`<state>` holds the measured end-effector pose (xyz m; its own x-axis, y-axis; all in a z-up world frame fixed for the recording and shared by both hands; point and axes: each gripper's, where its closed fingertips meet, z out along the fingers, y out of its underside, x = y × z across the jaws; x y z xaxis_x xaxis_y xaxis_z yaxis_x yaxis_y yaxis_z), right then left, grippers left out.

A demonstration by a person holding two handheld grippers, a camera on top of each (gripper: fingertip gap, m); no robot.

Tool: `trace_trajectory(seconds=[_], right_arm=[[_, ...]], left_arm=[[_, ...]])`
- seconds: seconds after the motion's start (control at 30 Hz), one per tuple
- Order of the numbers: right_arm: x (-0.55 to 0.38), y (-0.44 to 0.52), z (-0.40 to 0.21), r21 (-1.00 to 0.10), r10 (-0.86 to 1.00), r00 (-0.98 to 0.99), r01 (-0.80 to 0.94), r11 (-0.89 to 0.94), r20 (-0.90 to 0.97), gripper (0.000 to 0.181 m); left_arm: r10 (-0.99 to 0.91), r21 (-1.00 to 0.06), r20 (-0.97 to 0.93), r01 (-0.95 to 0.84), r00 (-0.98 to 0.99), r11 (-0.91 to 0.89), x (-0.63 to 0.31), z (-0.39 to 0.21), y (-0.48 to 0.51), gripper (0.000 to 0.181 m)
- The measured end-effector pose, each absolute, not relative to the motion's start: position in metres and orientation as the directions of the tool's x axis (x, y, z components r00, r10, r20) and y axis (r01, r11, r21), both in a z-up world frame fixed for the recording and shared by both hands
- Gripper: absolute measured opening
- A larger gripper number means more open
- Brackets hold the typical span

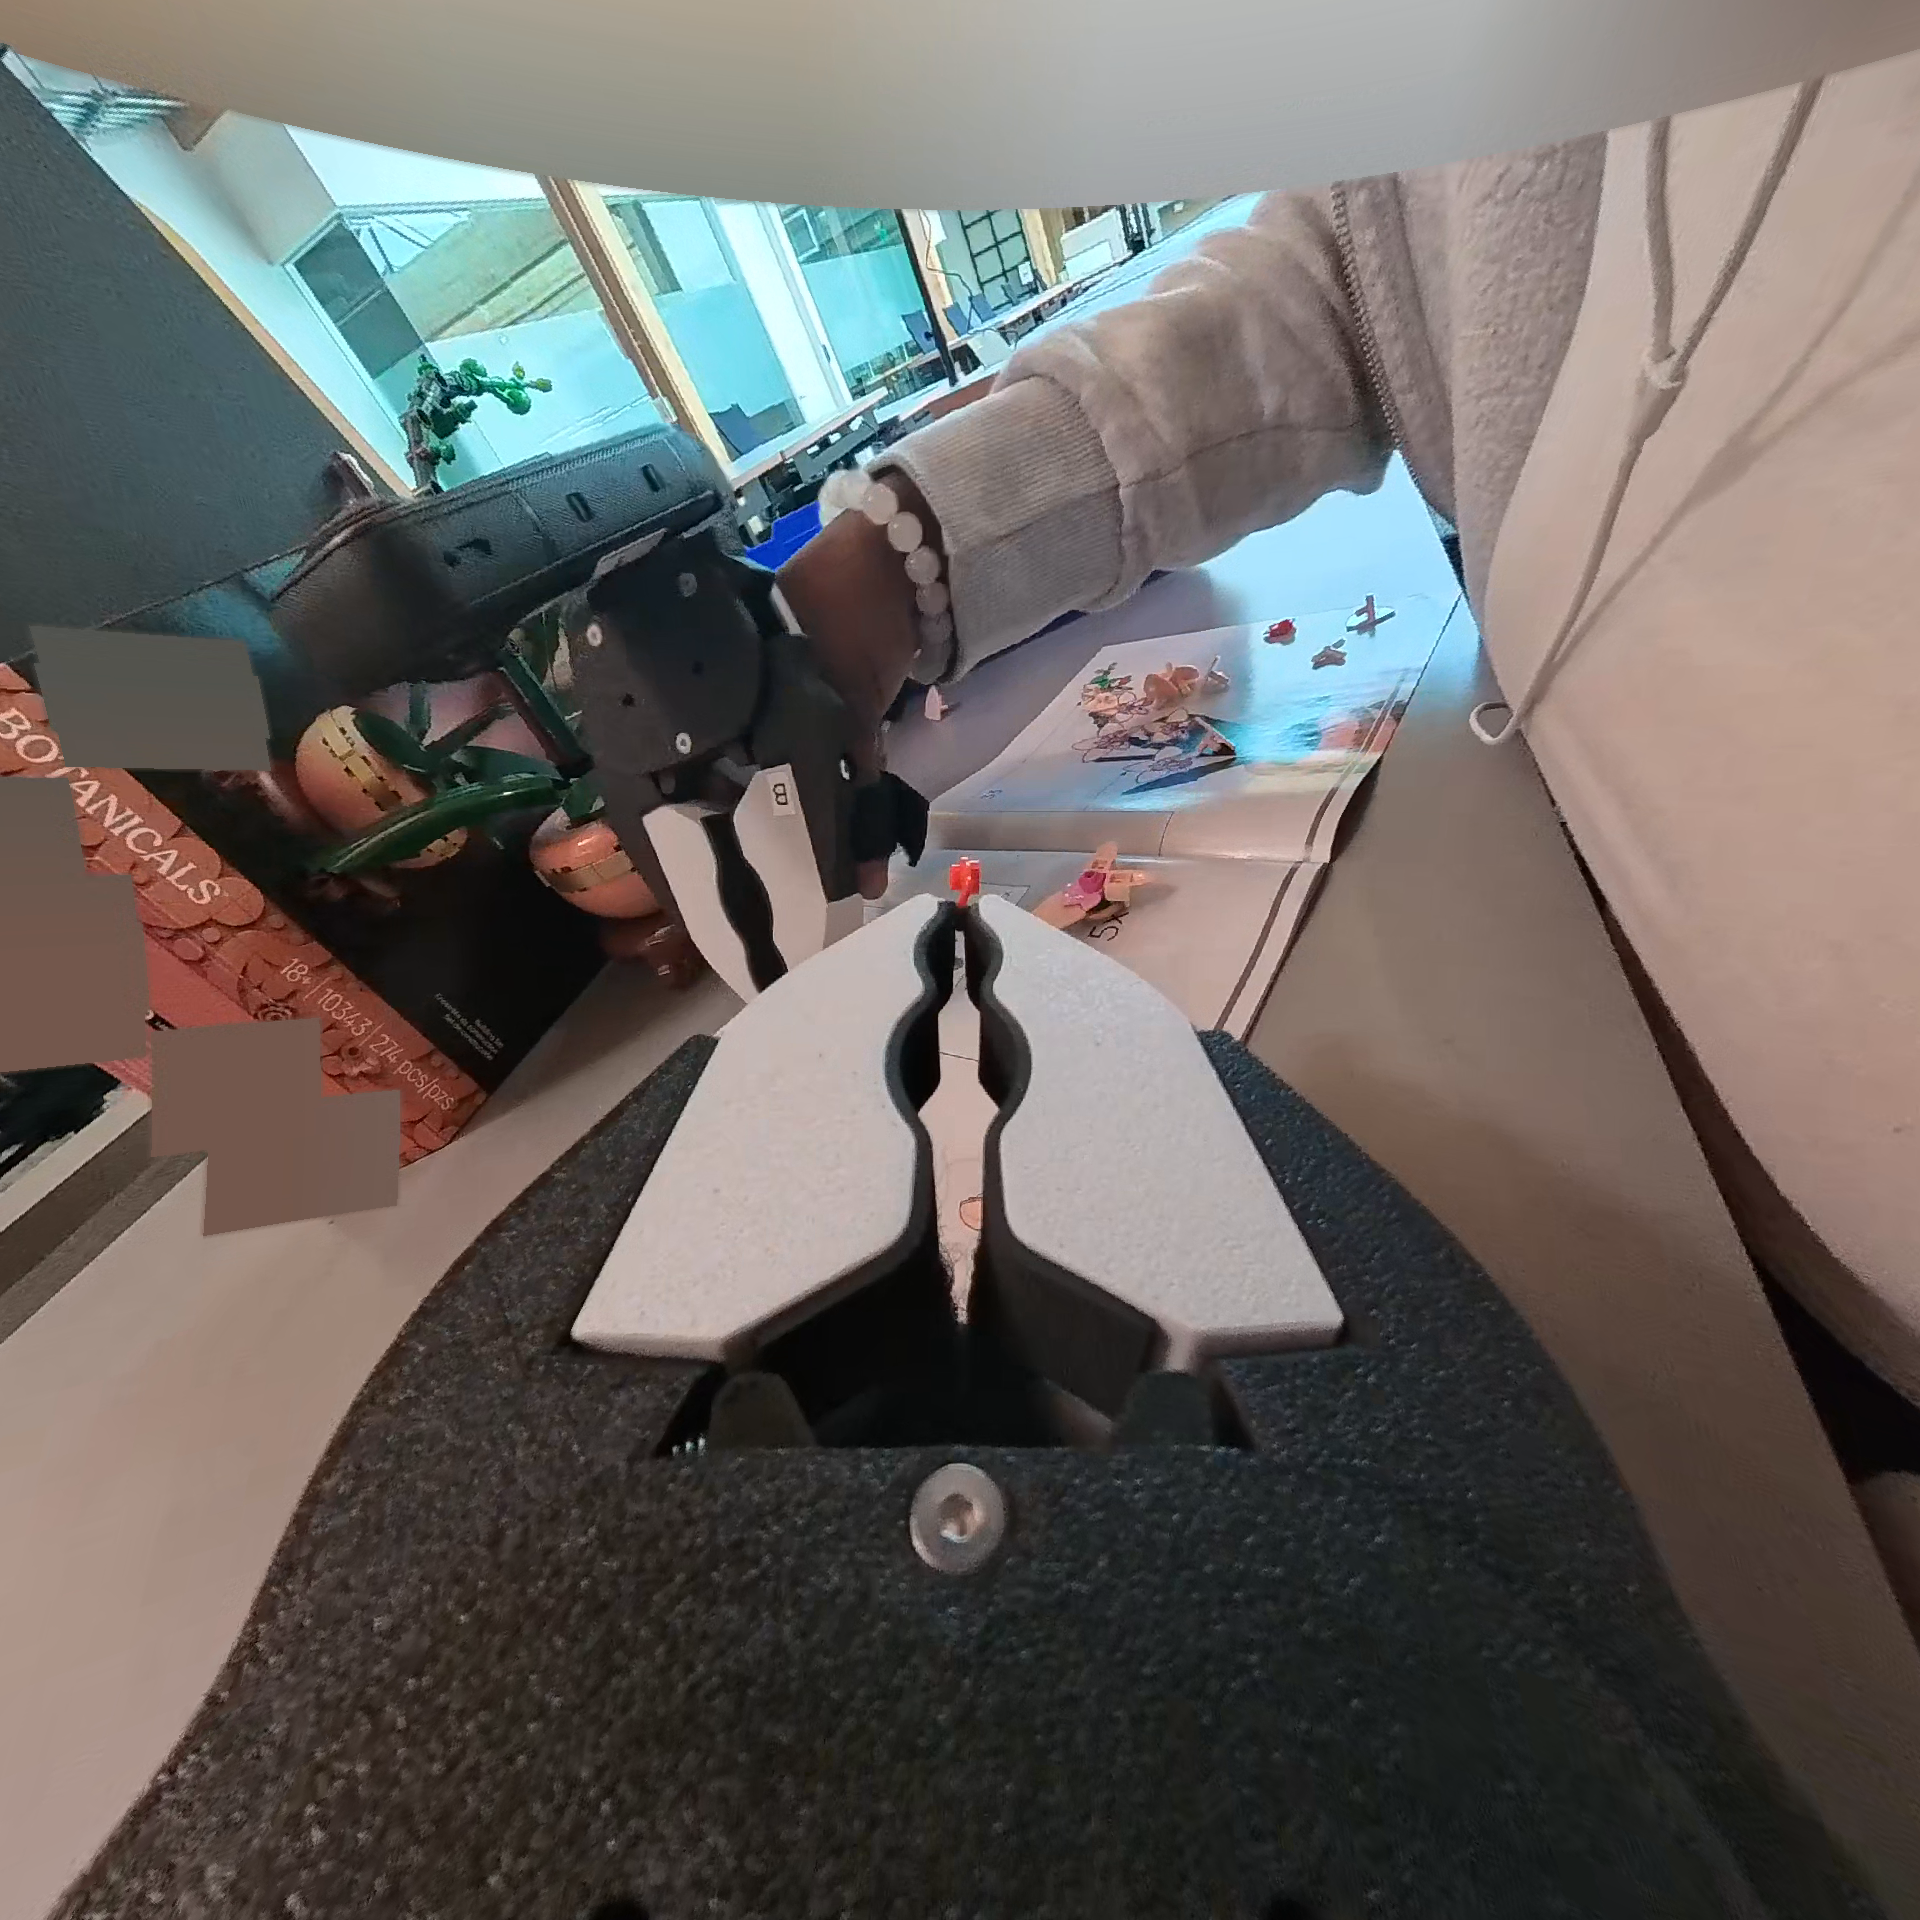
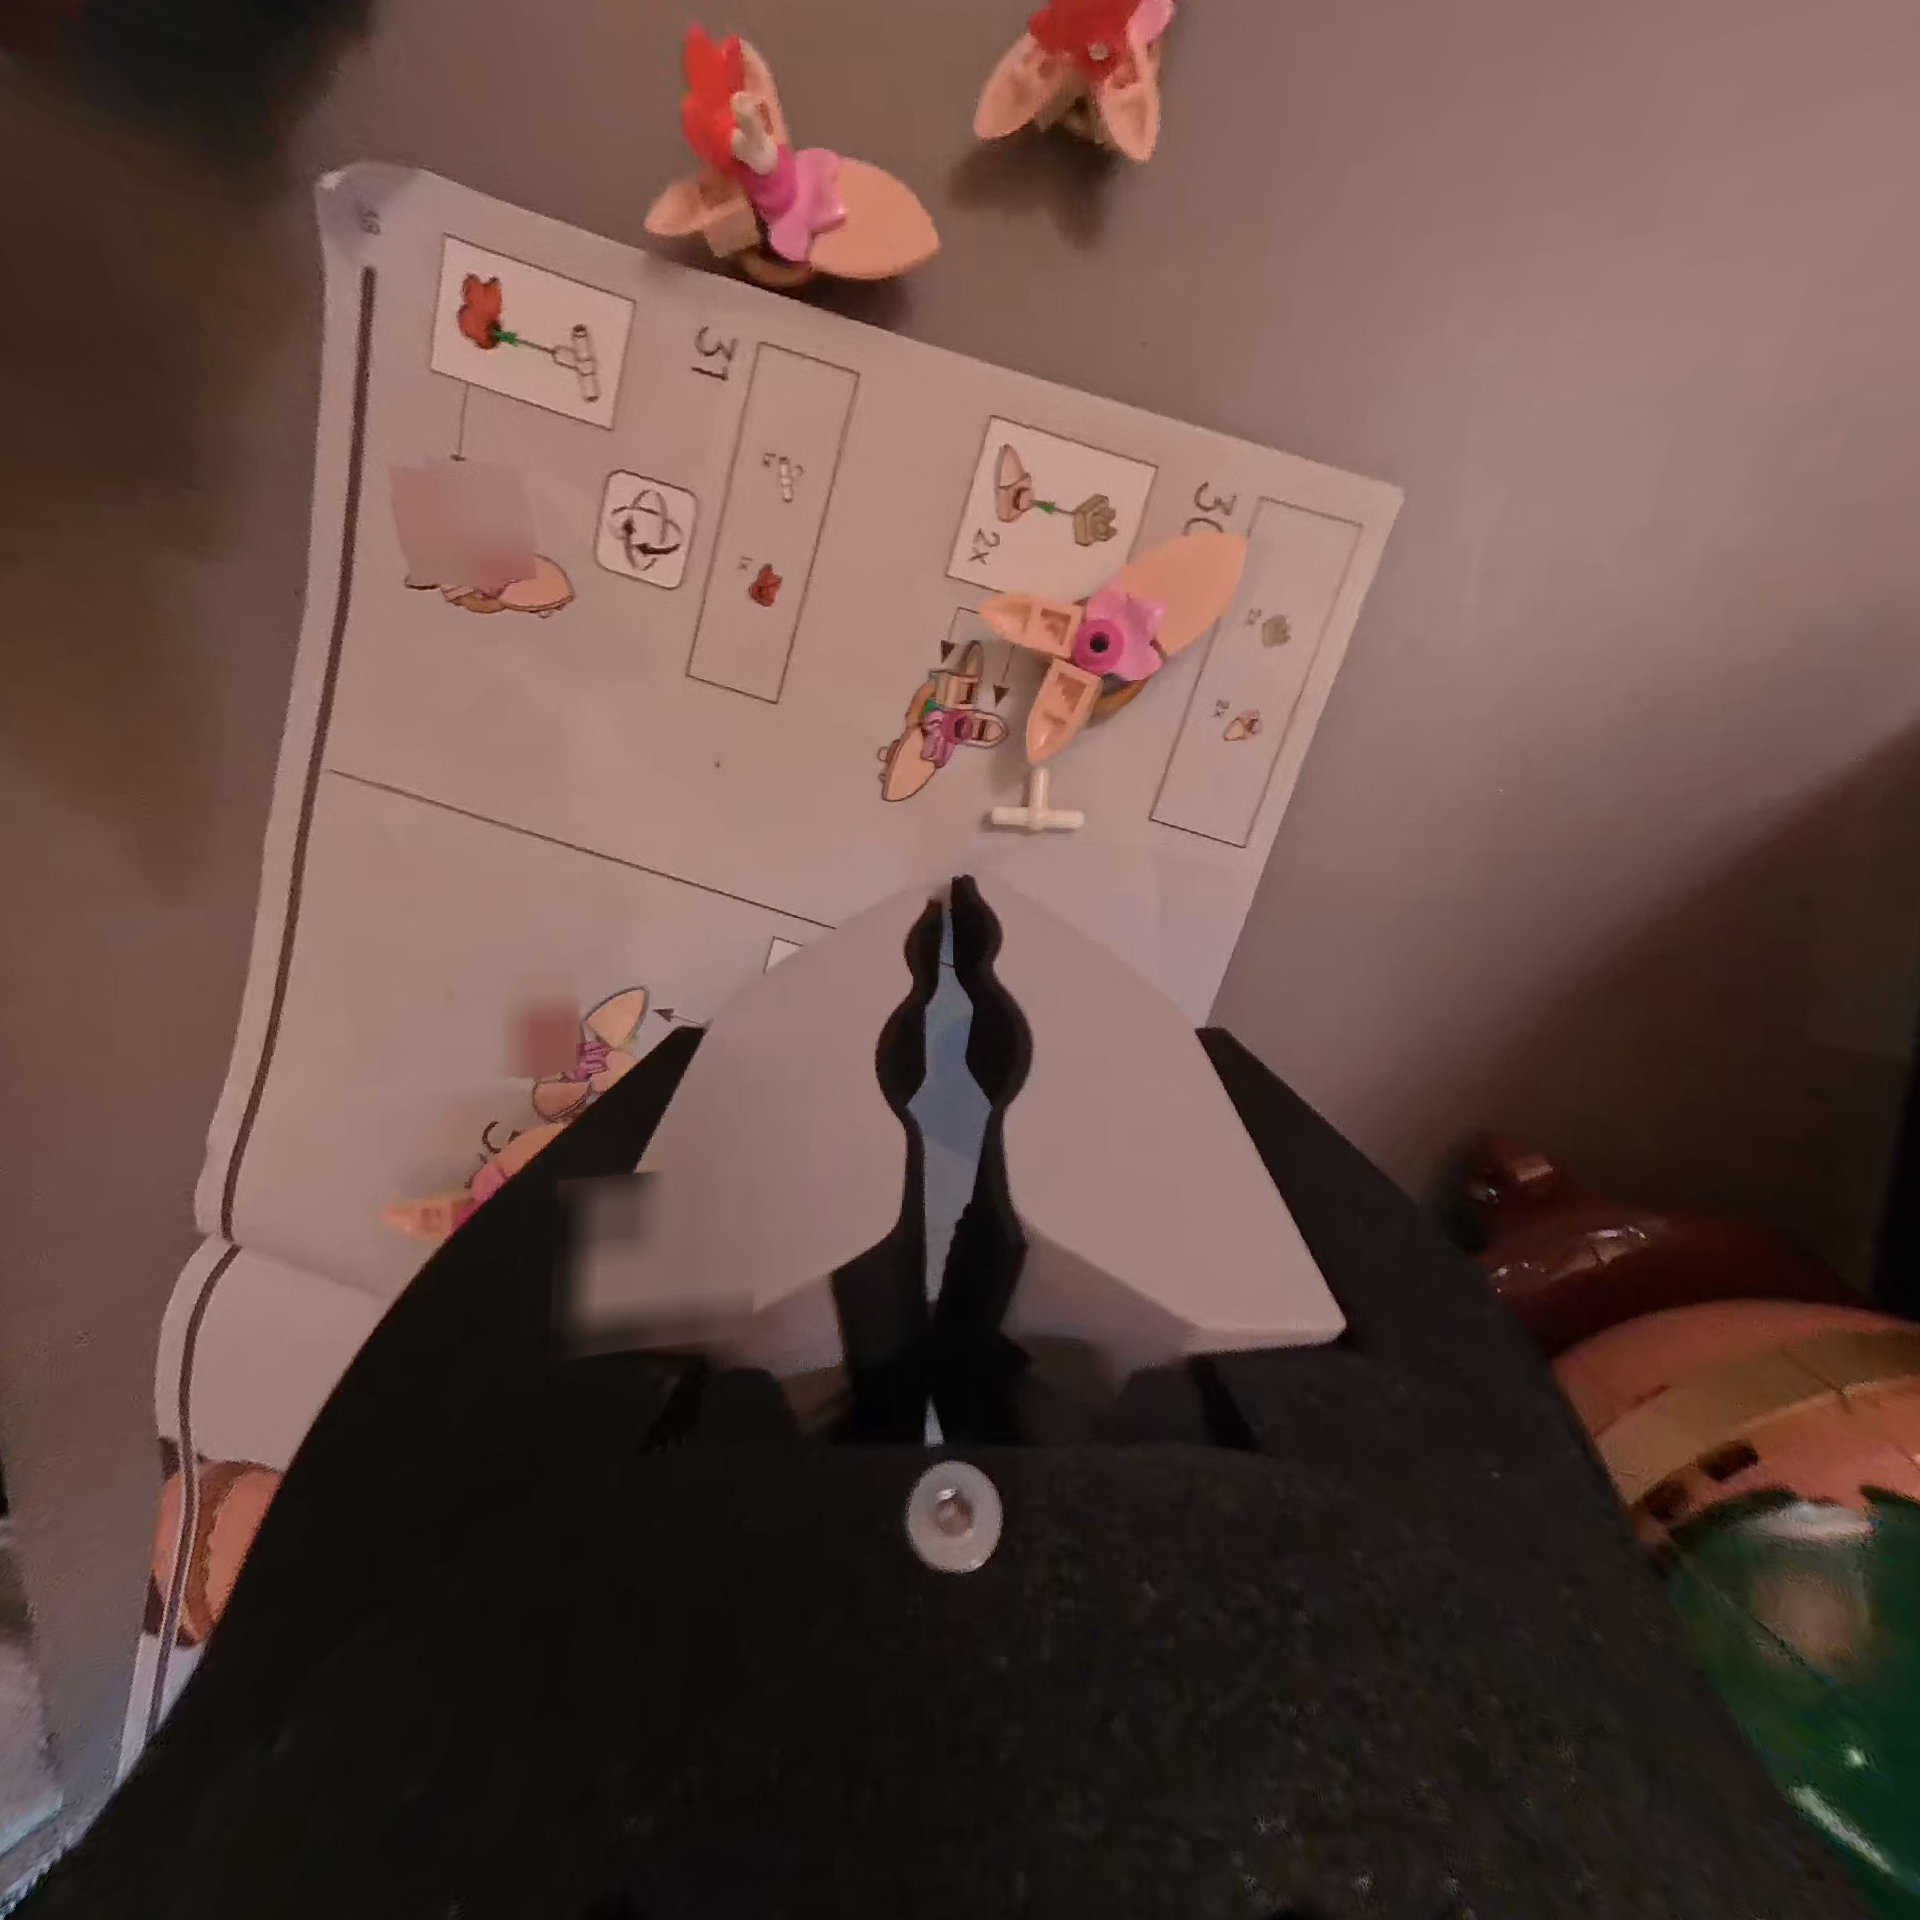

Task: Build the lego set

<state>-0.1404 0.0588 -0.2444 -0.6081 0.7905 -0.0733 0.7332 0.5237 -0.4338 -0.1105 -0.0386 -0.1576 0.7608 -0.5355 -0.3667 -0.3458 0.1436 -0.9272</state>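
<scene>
- While the left gripper (image 1: 961,906) pinches a tiny red flower stud (image 1: 966,878) at its textured white tips, its grainy black body fills the near view.
- Right gripper (image 2: 951,894), tips together and empty, hovers over the printed instruction booklet (image 2: 582,727).
- Just beyond lie a white T-bar (image 2: 1037,814) and a peach-petalled flower (image 2: 1112,634) with a pink centre.
- Far left stands the set's printed box (image 1: 343,935); its writing is left unquoted.

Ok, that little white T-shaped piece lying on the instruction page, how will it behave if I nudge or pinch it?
The white T-shaped piece looks tiny and thin, so it is probably very light and may skid on the smooth instruction page when nudged. Its round bars could slip from the pads, so pinch squarely. It lies flat, so tipping seems unlikely, but the crossbar should keep it from rolling.
</scene>
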Motion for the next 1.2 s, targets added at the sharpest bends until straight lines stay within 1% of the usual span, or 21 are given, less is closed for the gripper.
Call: trace_trajectory(seconds=[0.07, 0.13, 0.17, 0.2, 0.3, 0.37, 0.43, 0.47, 0.63, 0.8, 0.87, 0.9, 0.97, 1.0, 1.03, 1.1, 1.2], right_arm=[[-0.139, 0.061, -0.243, -0.418, 0.804, -0.589, 0.752, 0.51, -0.079, 0.009], [-0.148, 0.062, -0.234, -0.473, 0.829, -0.553, 0.753, 0.457, -0.079, 0.013], [-0.155, 0.065, -0.23, -0.495, 0.849, -0.524, 0.756, 0.427, -0.067, 0.019], [-0.158, 0.066, -0.23, -0.494, 0.864, -0.499, 0.769, 0.405, -0.069, 0.029], [-0.16, 0.06, -0.24, -0.46, 0.871, -0.48, 0.8, 0.386, -0.104, 0.034], [-0.164, 0.064, -0.242, -0.465, 0.881, -0.469, 0.795, 0.389, -0.066, 0.03], [-0.164, 0.066, -0.244, -0.464, 0.885, -0.463, 0.797, 0.387, -0.058, 0.018], [-0.164, 0.065, -0.244, -0.47, 0.879, -0.473, 0.789, 0.396, -0.054, 0.015], [-0.163, 0.063, -0.242, -0.483, 0.844, -0.536, 0.734, 0.477, 0.019, 0.014], [-0.145, 0.064, -0.233, -0.475, 0.816, -0.575, 0.7, 0.533, 0.068, 0.015], [-0.124, 0.064, -0.224, -0.449, 0.781, -0.617, 0.674, 0.586, 0.094, 0.015], [-0.108, 0.065, -0.221, -0.419, 0.756, -0.647, 0.662, 0.621, 0.098, 0.015], [-0.073, 0.076, -0.218, -0.308, 0.742, -0.664, 0.691, 0.654, 0.088, 0.015], [-0.055, 0.082, -0.219, -0.251, 0.757, -0.65, 0.723, 0.643, 0.067, 0.015], [-0.042, 0.086, -0.219, -0.213, 0.786, -0.616, 0.763, 0.611, 0.05, 0.015], [-0.029, 0.094, -0.222, -0.173, 0.864, -0.501, 0.848, 0.501, 0.049, 0.015], [-0.024, 0.093, -0.231, -0.179, 0.918, -0.396, 0.902, 0.393, 0.018, 0.015]], left_arm=[[-0.534, -0.928, -0.365, -0.343, 0.763, 0.145, -0.111, -0.157, -0.039, 0.001], [-0.532, -0.931, -0.359, -0.334, 0.766, 0.147, -0.112, -0.156, -0.039, 0.001], [-0.533, -0.932, -0.357, -0.332, 0.767, 0.147, -0.112, -0.156, -0.039, 0.001], [-0.533, -0.932, -0.357, -0.332, 0.767, 0.147, -0.112, -0.156, -0.039, 0.001], [-0.534, -0.93, -0.361, -0.335, 0.765, 0.149, -0.111, -0.156, -0.04, 0.001], [-0.534, -0.93, -0.362, -0.335, 0.764, 0.151, -0.111, -0.156, -0.04, 0.001], [-0.535, -0.93, -0.362, -0.334, 0.764, 0.152, -0.111, -0.156, -0.041, 0.001], [-0.535, -0.93, -0.362, -0.334, 0.763, 0.153, -0.111, -0.155, -0.041, 0.001], [-0.533, -0.93, -0.363, -0.335, 0.764, 0.152, -0.112, -0.156, -0.041, 0.001], [-0.521, -0.931, -0.361, -0.332, 0.773, 0.153, -0.115, -0.155, -0.041, 0.001], [-0.519, -0.931, -0.362, -0.333, 0.775, 0.152, -0.115, -0.155, -0.04, 0.001], [-0.519, -0.931, -0.362, -0.333, 0.775, 0.151, -0.115, -0.155, -0.04, 0.001], [-0.52, -0.931, -0.361, -0.333, 0.774, 0.15, -0.115, -0.155, -0.04, 0.001], [-0.523, -0.931, -0.359, -0.332, 0.773, 0.149, -0.114, -0.155, -0.04, 0.001], [-0.524, -0.931, -0.359, -0.332, 0.772, 0.149, -0.114, -0.155, -0.04, 0.001], [-0.524, -0.932, -0.359, -0.331, 0.773, 0.149, -0.113, -0.155, -0.039, 0.001], [-0.526, -0.933, -0.355, -0.325, 0.773, 0.152, -0.112, -0.154, -0.039, 0.001]])
